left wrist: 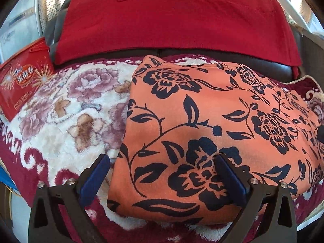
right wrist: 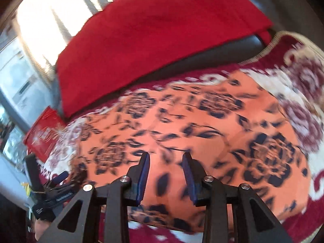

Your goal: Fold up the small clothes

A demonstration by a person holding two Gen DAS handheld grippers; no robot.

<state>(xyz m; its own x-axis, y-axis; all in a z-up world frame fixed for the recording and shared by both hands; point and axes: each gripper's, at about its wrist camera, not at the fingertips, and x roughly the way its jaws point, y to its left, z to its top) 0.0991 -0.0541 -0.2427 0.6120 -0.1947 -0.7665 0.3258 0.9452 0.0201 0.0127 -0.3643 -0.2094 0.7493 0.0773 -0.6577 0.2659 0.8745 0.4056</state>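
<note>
An orange garment with a dark floral print (left wrist: 202,121) lies folded flat on a plush maroon-and-cream floral blanket (left wrist: 66,109). My left gripper (left wrist: 162,162) is open wide above the garment's near left corner, one finger over the blanket and one over the cloth, holding nothing. In the right wrist view, which is motion-blurred, the same garment (right wrist: 192,121) spreads below my right gripper (right wrist: 166,160), which is open and empty over its near middle. The left gripper (right wrist: 52,184) shows at the lower left there.
A red cloth (left wrist: 172,16) drapes over a dark sofa back (left wrist: 283,68) behind the blanket. A red printed box (left wrist: 24,79) lies at the blanket's left edge; it also shows in the right wrist view (right wrist: 44,135). Bright windows are behind.
</note>
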